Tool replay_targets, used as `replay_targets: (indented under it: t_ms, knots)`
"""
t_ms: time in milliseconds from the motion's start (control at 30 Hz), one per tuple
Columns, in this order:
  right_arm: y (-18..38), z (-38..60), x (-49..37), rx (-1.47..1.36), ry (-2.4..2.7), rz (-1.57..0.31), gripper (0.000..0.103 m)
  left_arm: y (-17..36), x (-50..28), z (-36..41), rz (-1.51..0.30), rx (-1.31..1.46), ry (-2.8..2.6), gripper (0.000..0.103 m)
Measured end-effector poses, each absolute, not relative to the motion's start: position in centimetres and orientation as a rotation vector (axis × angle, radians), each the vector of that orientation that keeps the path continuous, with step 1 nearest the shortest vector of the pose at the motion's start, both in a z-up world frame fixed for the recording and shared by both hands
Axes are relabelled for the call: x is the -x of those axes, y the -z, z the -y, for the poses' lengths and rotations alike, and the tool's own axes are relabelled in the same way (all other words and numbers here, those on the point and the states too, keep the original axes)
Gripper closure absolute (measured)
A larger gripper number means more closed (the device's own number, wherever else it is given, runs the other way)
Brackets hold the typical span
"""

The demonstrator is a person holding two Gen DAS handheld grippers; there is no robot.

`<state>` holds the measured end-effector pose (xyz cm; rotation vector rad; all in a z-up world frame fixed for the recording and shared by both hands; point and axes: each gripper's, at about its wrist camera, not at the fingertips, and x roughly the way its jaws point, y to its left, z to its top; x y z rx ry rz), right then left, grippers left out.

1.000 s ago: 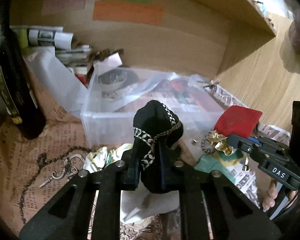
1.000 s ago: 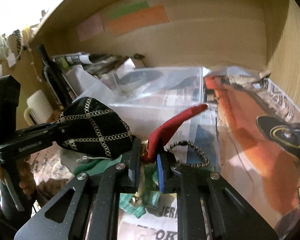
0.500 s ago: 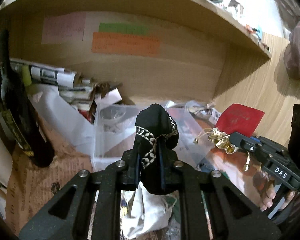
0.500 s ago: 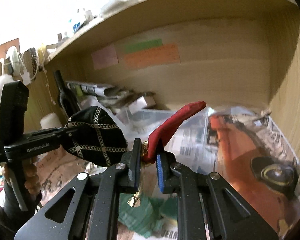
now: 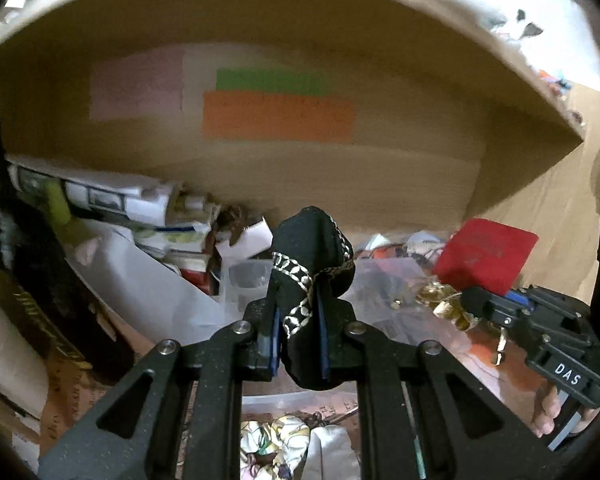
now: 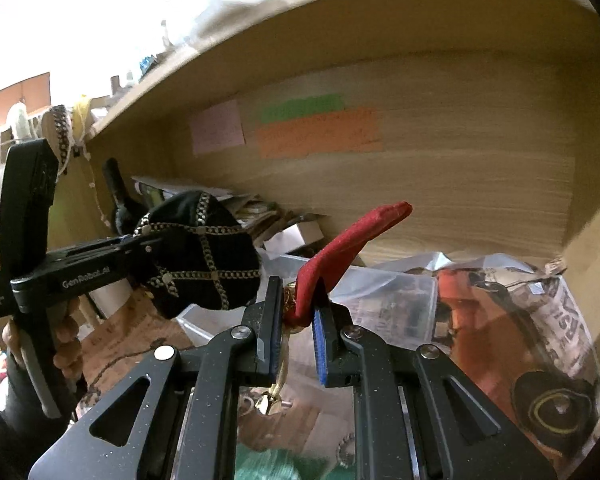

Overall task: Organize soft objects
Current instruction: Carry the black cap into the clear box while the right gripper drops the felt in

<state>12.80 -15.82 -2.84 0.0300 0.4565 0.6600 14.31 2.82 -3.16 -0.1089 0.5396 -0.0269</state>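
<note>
My left gripper [image 5: 298,330] is shut on a black soft pouch with gold chain trim [image 5: 314,252], held up in the air in front of the shelf. It also shows in the right wrist view [image 6: 198,252], at the left. My right gripper [image 6: 296,322] is shut on a red velvet pouch [image 6: 352,246] with gold trinkets hanging below the fingers. The red pouch shows in the left wrist view [image 5: 486,256], at the right, beside the black one and apart from it.
A clear plastic box [image 6: 396,300] stands on newspaper under a wooden shelf [image 5: 260,8]. A dark bottle [image 5: 32,280] and rolled papers [image 5: 100,196] crowd the left. Coloured sticky notes [image 5: 278,120] are on the back wall. Patterned cloth [image 5: 276,440] lies below.
Both grippers have risen with their pouches still held. The box and the clutter have dropped lower in both views, and the shelf's top edge now shows.
</note>
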Motion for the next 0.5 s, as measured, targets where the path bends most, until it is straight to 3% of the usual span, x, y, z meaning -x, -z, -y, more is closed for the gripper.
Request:
replay_targets:
  t_ms: [500]
  knots:
    - [8.2,12.3,-18.8,0.077,-0.653,-0.755,0.089,9.9,-21.2,-2.0,-0.764,0.125,0.074,0.089]
